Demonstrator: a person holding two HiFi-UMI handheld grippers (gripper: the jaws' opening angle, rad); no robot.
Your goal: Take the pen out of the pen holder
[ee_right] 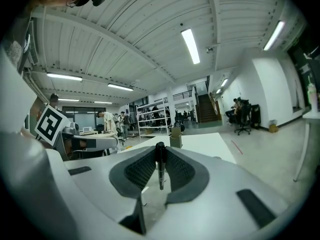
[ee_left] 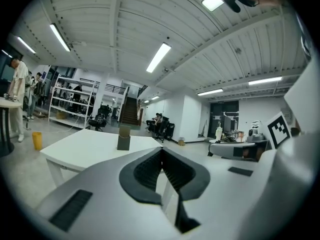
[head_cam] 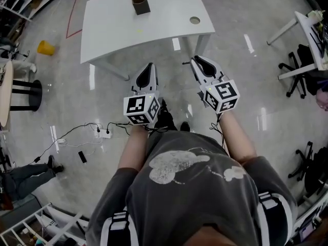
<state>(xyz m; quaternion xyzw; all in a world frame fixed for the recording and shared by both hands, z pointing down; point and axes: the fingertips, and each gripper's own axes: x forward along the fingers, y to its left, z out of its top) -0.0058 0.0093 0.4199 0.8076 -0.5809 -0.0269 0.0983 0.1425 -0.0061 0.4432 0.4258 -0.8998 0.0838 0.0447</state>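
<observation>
Open workshop floor; white table point(head_cam: 164, 29) ahead, pen holder point(head_cam: 139, 1) upright at its far side. Pen point(ee_right: 160, 168) hangs vertical, pinched by right gripper point(head_cam: 197, 60), well apart from holder. Left gripper point(head_cam: 149, 65) pressed together, empty.

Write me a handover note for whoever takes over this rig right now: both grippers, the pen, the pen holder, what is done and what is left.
Left gripper: jaws together, nothing between them.
Right gripper: jaws closed on a black pen, which stands upright between the pads.
Pen holder: upright near the far edge of the white table, well ahead of both grippers. The person stands back from the table on the open floor.
Done: the pen is out of the holder and gripped.
Left: probably only setting the pen down somewhere. Whether anything remains inside the holder cannot be told from here.
</observation>
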